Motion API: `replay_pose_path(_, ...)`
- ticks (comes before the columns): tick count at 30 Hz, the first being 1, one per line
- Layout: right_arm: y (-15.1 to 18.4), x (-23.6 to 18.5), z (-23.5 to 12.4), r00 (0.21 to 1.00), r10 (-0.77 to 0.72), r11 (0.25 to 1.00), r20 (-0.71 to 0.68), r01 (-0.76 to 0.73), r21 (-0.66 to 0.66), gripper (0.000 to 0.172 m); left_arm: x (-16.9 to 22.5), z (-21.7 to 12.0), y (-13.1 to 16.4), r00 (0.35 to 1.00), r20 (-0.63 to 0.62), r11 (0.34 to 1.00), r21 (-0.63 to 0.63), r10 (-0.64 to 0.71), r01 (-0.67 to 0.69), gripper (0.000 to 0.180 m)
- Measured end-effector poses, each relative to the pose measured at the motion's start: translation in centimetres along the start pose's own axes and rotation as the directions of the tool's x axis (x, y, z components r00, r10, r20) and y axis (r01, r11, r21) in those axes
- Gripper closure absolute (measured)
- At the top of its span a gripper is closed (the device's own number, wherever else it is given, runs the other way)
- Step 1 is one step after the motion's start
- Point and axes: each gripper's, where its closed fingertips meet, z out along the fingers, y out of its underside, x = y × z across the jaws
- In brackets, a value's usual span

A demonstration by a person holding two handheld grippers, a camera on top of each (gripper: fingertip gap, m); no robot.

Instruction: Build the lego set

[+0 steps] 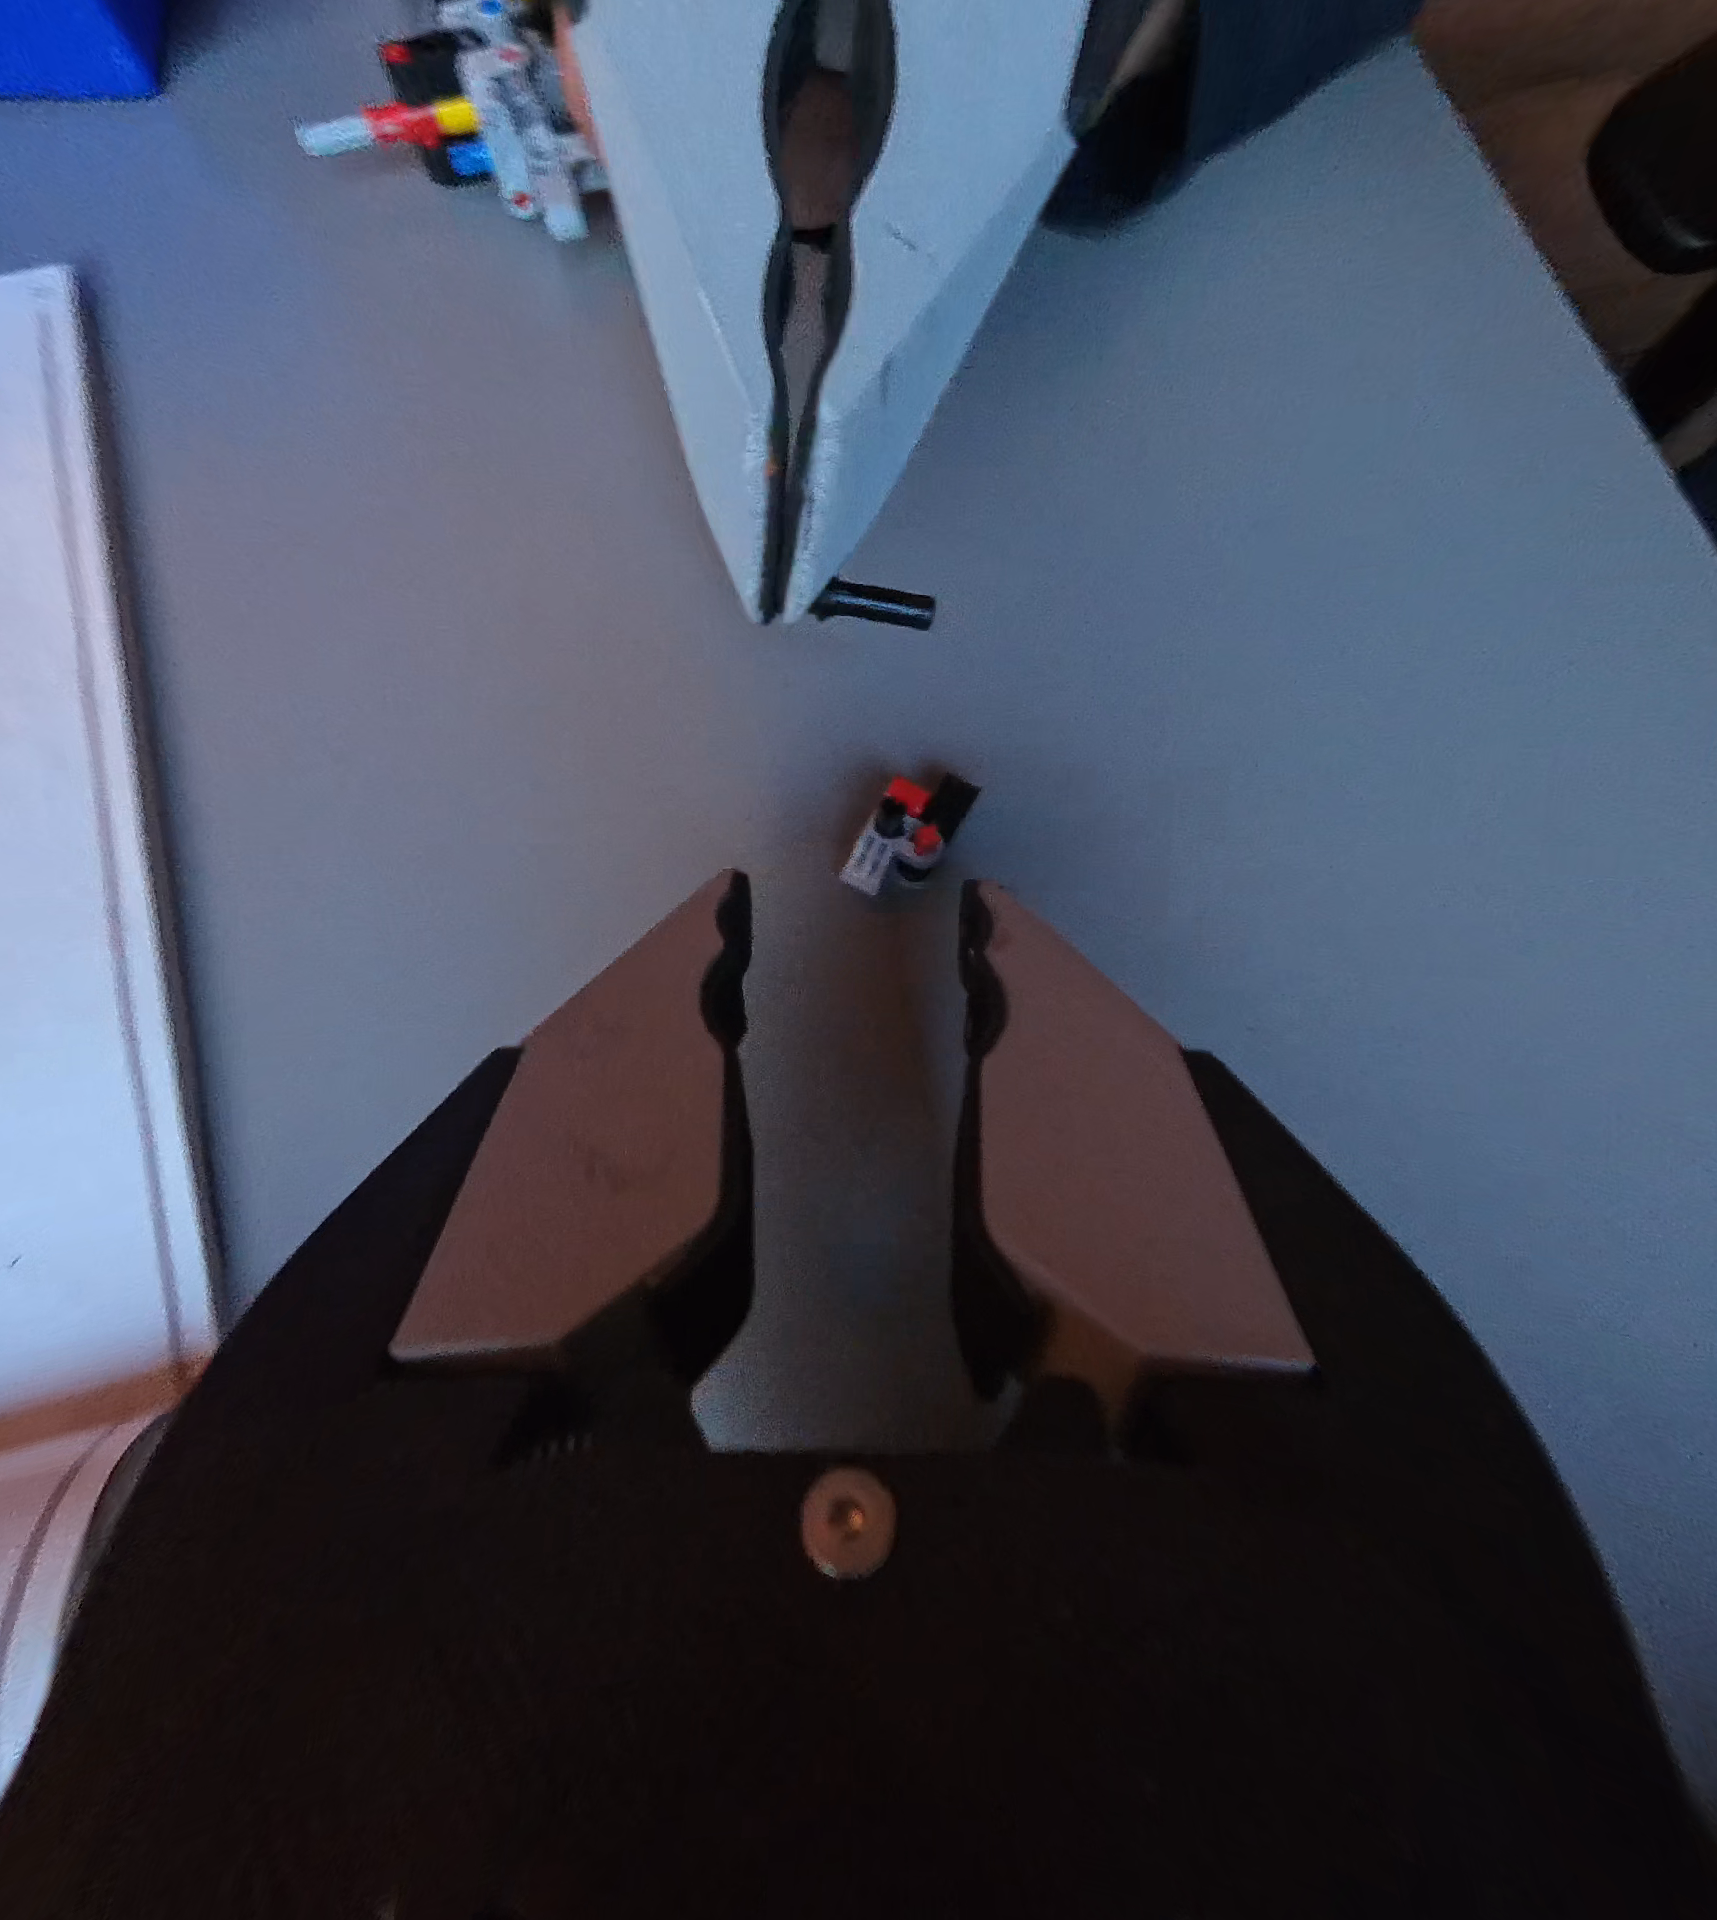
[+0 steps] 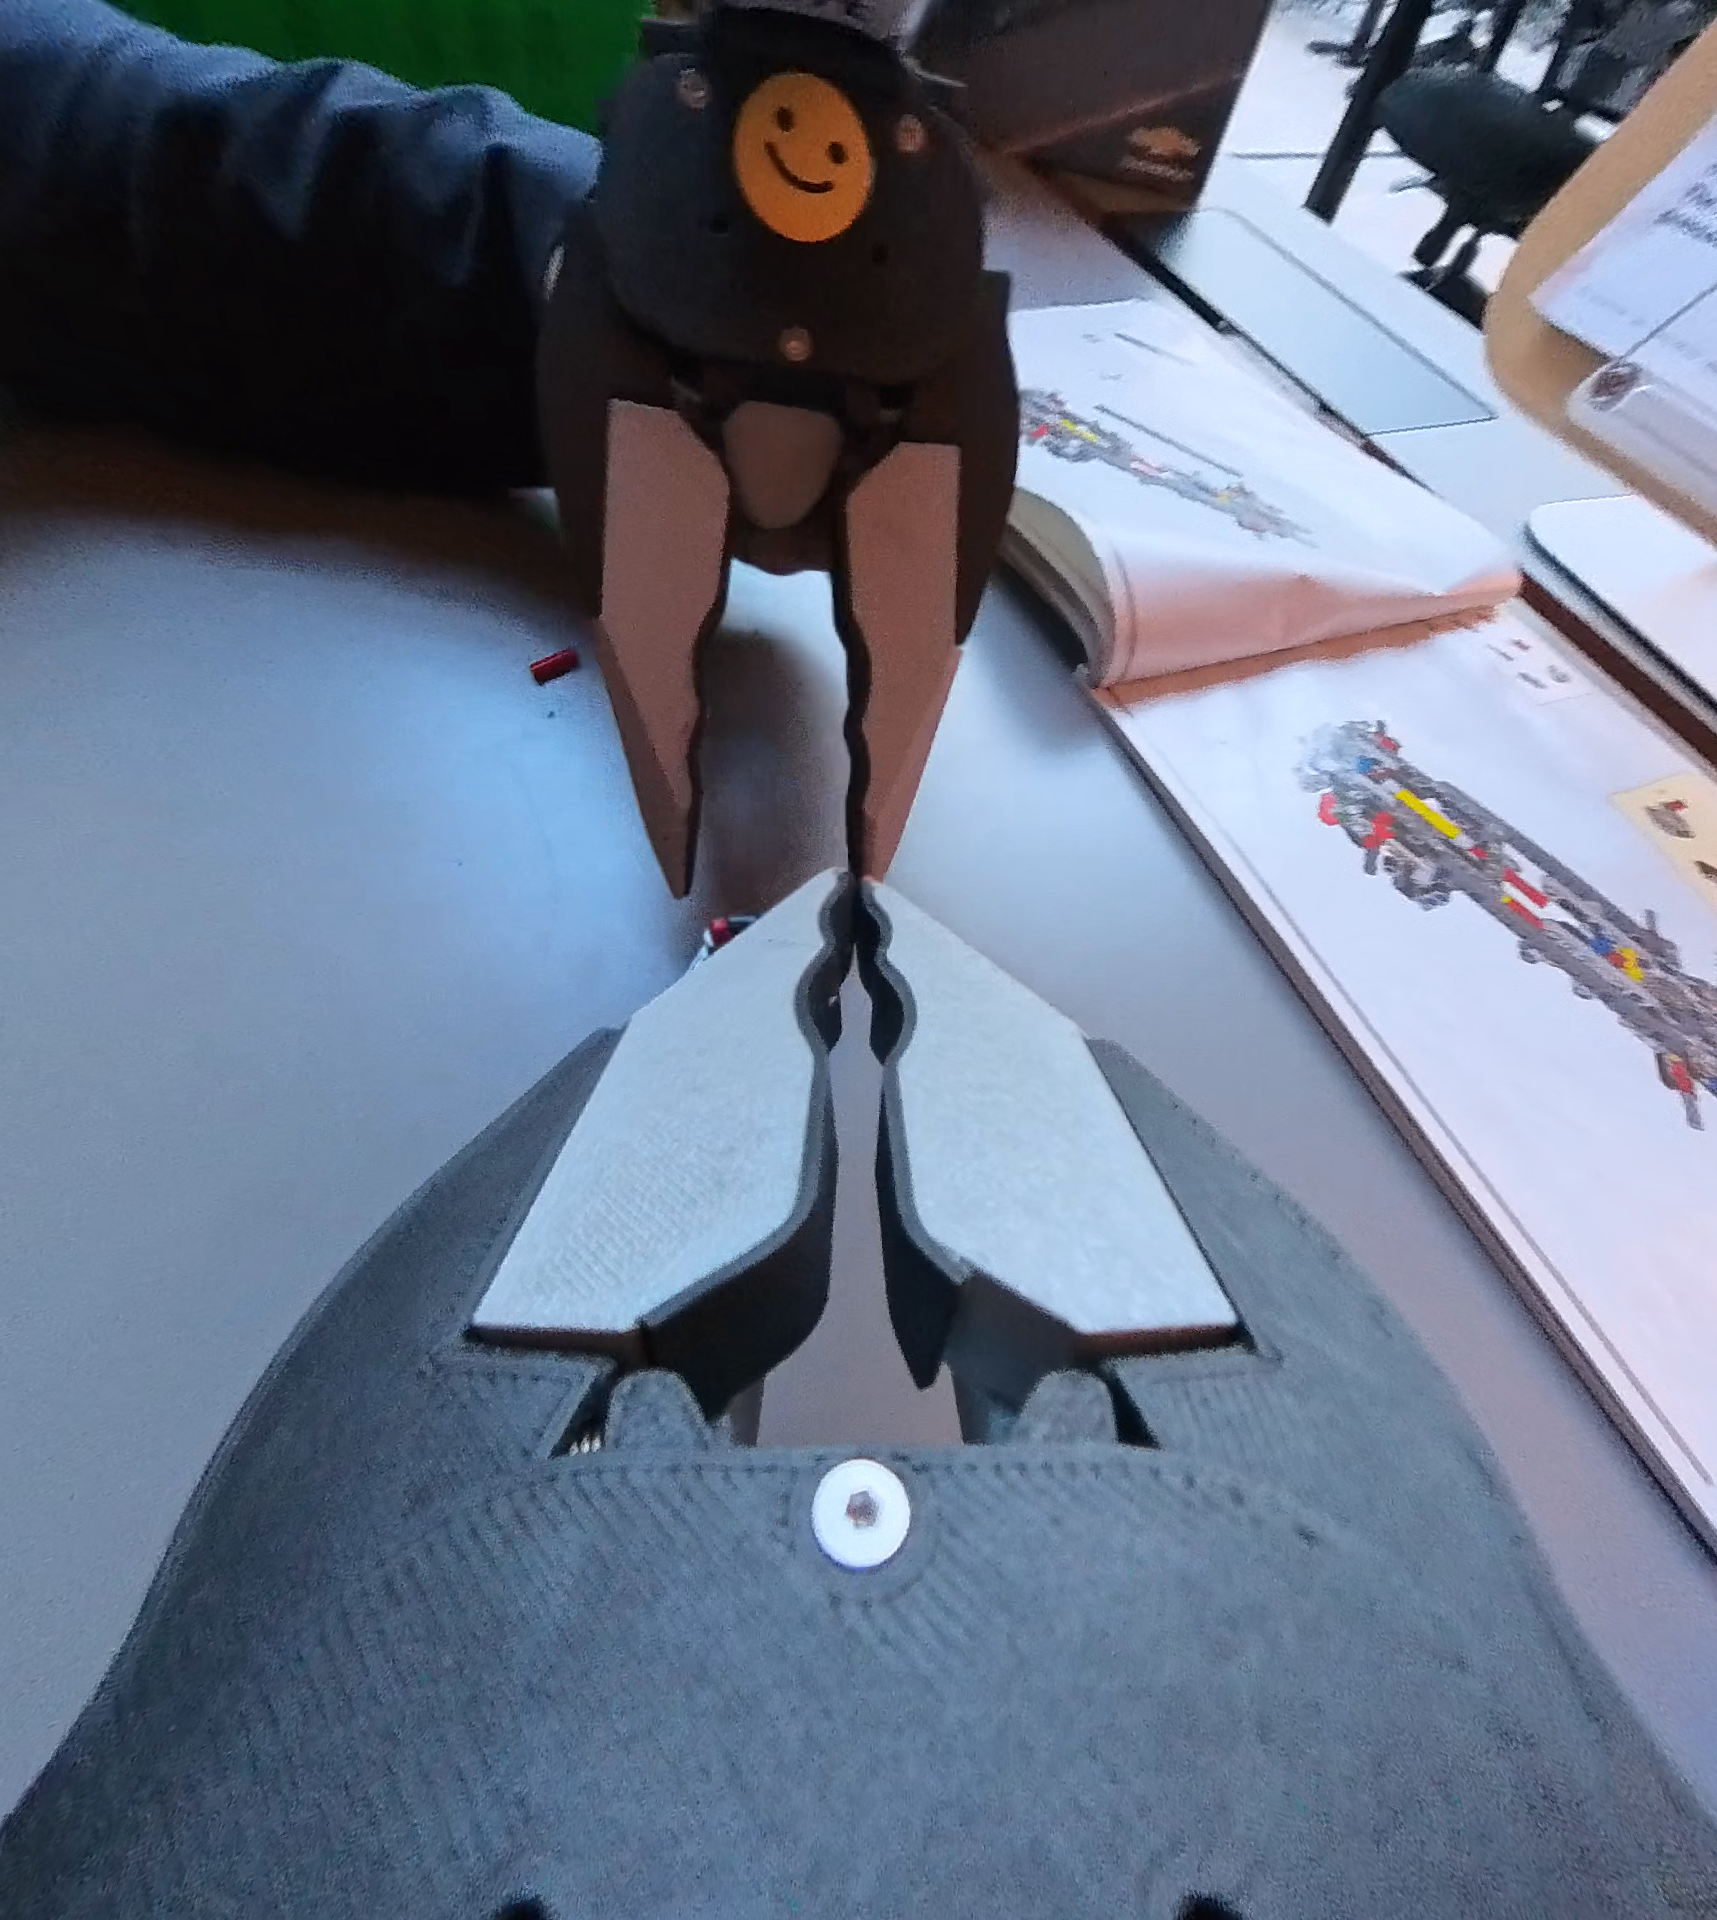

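Observation:
My left gripper (image 1: 856, 888) has brown fingers and is open with nothing between them. A small assembly of red, white and black bricks (image 1: 906, 840) lies on the grey table (image 1: 1301, 935) just beyond its fingertips, apart from both pads. My right gripper (image 2: 852, 883) has light grey fingers and is shut. It comes in from the far side in the left wrist view (image 1: 781, 613). A short black pin (image 1: 880, 605) lies right beside its tip; I cannot tell whether they touch. In the right wrist view the open left gripper (image 2: 776, 878) faces mine, and the small assembly (image 2: 724, 930) peeks out beside my finger.
An open instruction booklet (image 2: 1456, 987) lies to the right, and also shows in the left wrist view (image 1: 2, 727). A larger brick model (image 1: 490, 114) and a blue box (image 1: 23, 42) sit far off. A small red pin (image 2: 555, 665) lies near a dark sleeve (image 2: 210, 260). The left gripper's tips are roughly 5 centimetres from the right gripper's.

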Motion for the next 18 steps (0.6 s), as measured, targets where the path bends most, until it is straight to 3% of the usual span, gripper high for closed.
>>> replay_pose_path(4,-0.9,0.8,-0.3,0.997,0.043,0.998,-0.068,-0.040,0.044,0.172,-1.2,-0.8,-0.9,0.976,0.150,0.987,0.003,-0.157,0.158,0.148)
replay_pose_path(11,-2.2,0.4,-0.6,0.990,0.035,0.994,-0.133,-0.021,0.106,0.172,2.1,-0.5,-4.5,0.900,-0.024,0.883,0.187,-0.435,0.432,0.154)
replay_pose_path(15,-2.7,-0.5,-0.6,0.984,-0.023,0.993,-0.177,0.043,0.108,0.172,2.7,-1.5,-6.5,0.845,-0.185,0.790,0.300,-0.502,0.535,0.154)
replay_pose_path(18,-3.1,-0.7,-0.9,0.973,-0.076,0.990,-0.217,0.101,0.103,0.172,2.1,-1.9,-6.4,0.814,-0.189,0.749,0.321,-0.549,0.579,0.174)
